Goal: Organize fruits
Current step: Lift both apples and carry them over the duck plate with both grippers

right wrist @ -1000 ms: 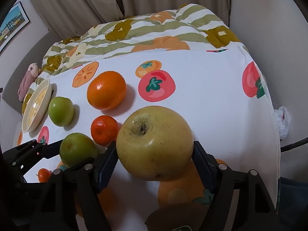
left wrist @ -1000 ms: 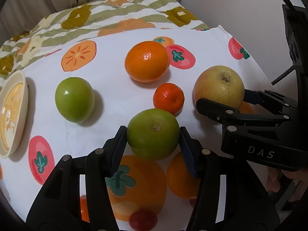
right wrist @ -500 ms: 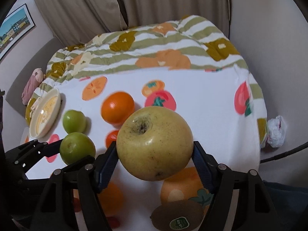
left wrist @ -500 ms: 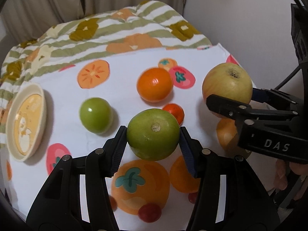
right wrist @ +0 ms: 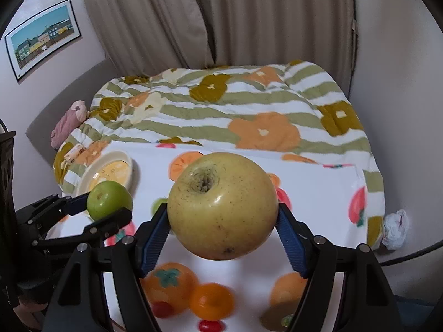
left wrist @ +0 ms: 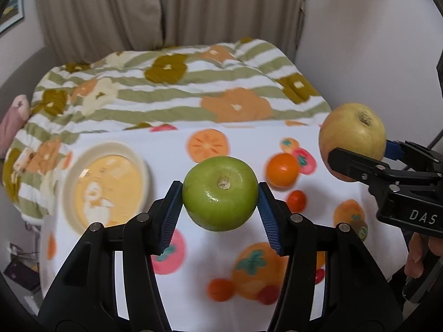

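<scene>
My left gripper (left wrist: 220, 191) is shut on a green apple (left wrist: 220, 202), held in the air above the fruit-print cloth (left wrist: 166, 144). To its right, my right gripper (left wrist: 360, 150) is shut on a yellow apple (left wrist: 351, 130), also lifted. In the right wrist view the yellow apple (right wrist: 223, 204) fills the centre between the blue pads (right wrist: 153, 235), with the green apple (right wrist: 109, 200) at left. A large orange (left wrist: 282, 170) and a small mandarin (left wrist: 296, 200) lie on the cloth below. Another green apple (right wrist: 158, 203) peeks out behind the yellow one.
A cream plate (left wrist: 106, 185) lies at the cloth's left edge. An orange (right wrist: 211, 301), cherry tomatoes (right wrist: 210, 325) and a kiwi (right wrist: 279, 318) lie near the front edge. A striped floral quilt (right wrist: 221, 105) lies behind, and a crumpled white bag (right wrist: 394, 228) at right.
Both grippers have risen with their apples still held. The cloth and the fruit on it now look smaller and farther below, and the plate has come further into view.
</scene>
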### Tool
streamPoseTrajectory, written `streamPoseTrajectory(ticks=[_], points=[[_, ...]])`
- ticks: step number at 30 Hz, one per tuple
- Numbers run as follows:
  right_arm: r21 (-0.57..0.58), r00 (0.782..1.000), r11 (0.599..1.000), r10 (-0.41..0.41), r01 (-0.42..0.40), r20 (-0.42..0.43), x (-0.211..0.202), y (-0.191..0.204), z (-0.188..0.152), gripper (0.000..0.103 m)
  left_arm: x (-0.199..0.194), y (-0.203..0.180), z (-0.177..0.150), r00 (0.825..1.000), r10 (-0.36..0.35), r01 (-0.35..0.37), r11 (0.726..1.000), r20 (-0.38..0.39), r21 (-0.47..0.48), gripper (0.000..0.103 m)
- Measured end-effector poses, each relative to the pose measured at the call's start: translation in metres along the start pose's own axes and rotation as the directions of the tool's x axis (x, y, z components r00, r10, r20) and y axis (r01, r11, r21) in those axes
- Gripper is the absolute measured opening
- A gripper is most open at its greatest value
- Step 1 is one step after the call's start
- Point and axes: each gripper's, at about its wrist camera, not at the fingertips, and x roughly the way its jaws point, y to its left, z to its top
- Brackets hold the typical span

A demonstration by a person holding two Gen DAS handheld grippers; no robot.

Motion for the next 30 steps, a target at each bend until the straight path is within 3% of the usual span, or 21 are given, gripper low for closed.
streamPoseTrajectory(ticks=[9,14,19,24,30], points=[[0.018,0.999,0.999,0.045,-0.045,0.015,0.018,0.079,0.025,0.071,-0.009,0.089,0.012,1.000,0.013,-0.013,1.000,0.014,-0.010,0.058],[0.027,0.999,0.999,0.034,-0.034,0.003,0.042,0.121,0.034,0.071,0.006,0.144,0.017,1.000,0.006,-0.006,1.000,-0.010,0.006,0.058],[0.107,0.999,0.994,0.042,-0.038,-0.031,0.081,0.149,0.036,0.071,0.034,0.188,0.021,0.999,-0.001,0.003,0.999,-0.042,0.039,0.058],[0.146,0.998,0.989,0.023,-0.014,-0.066,0.118,0.173,0.035,0.071,0.067,0.216,0.020,0.996,-0.021,0.029,0.996,-0.081,0.090,0.058],[0.185,0.997,0.982,-0.005,0.020,-0.080,0.147,0.188,0.033,0.071,0.109,0.224,0.018,0.991,-0.028,0.051,0.984,-0.132,0.173,0.058]])
